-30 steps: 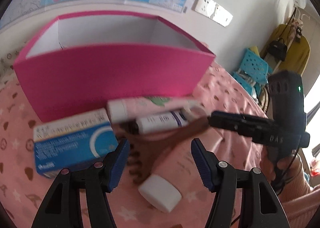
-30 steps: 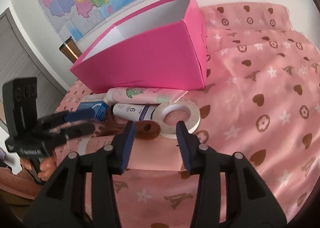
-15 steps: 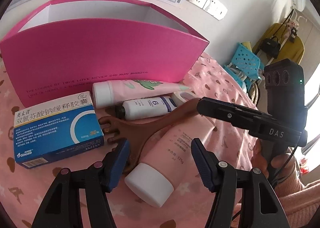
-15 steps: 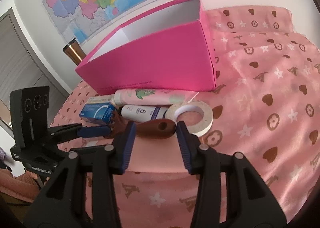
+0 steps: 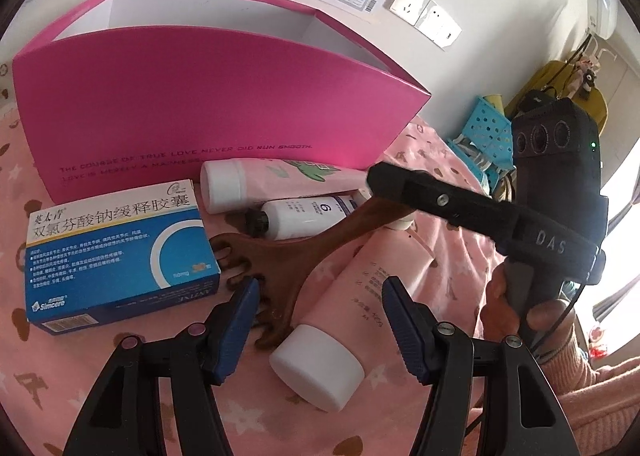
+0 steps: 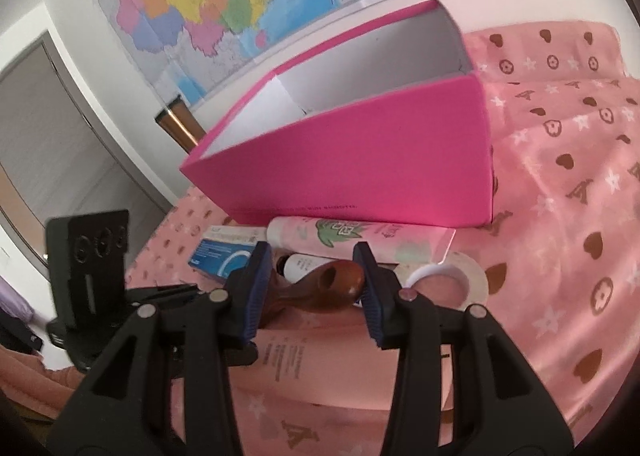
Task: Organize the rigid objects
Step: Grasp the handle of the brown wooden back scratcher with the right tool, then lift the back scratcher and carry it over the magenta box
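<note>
Nothing sits in the pink box (image 6: 360, 160) yet (far side); my right gripper (image 6: 316, 288) is closing round the comb (image 6: 332, 288) handle, left gripper (image 5: 320, 312) half open, empty.

The box (image 5: 208, 112) stands at the back on the counter (image 6: 560, 184). Two tubes (image 5: 280, 180) lie just in front of it. The medicine pack (image 5: 116, 252) lies to their left. The comb (image 5: 280, 256) lies across a big tube (image 5: 360, 296). The tape ring (image 6: 460, 280) lies right of the comb's handle.
</note>
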The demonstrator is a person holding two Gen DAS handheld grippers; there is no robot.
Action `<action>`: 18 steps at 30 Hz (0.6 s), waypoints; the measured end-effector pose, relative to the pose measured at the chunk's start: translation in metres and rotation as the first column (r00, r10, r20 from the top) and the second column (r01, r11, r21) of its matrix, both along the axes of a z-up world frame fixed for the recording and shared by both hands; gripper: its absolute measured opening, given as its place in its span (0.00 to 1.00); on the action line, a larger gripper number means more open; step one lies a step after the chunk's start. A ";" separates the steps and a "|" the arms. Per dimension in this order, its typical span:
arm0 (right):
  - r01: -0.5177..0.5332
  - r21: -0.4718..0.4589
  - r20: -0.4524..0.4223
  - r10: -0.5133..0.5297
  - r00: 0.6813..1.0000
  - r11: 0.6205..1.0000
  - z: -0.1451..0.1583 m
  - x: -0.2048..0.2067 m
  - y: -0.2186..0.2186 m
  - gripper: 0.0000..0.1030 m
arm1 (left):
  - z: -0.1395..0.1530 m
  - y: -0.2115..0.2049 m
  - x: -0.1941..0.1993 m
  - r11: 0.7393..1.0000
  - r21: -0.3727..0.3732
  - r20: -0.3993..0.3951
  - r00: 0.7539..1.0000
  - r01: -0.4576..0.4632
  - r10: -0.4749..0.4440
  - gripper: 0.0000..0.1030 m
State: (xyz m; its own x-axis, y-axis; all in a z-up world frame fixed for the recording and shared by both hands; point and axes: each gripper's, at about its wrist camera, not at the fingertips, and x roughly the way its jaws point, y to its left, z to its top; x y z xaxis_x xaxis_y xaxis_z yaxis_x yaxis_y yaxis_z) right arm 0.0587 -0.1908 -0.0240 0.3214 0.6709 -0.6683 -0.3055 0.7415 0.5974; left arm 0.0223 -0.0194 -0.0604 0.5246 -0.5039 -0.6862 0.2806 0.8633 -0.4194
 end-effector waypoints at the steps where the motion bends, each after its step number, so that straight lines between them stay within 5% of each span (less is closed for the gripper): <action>1: -0.006 -0.001 -0.001 0.006 1.000 1.000 0.000 0.000 0.002 0.32 | 0.000 -0.001 0.000 1.000 0.006 0.002 1.000 -0.002 0.002 0.63; 18: 0.019 0.070 0.011 -0.020 1.000 0.997 0.038 0.011 -0.007 0.18 | 0.009 -0.004 0.005 1.000 0.019 0.013 1.000 -0.015 0.015 0.63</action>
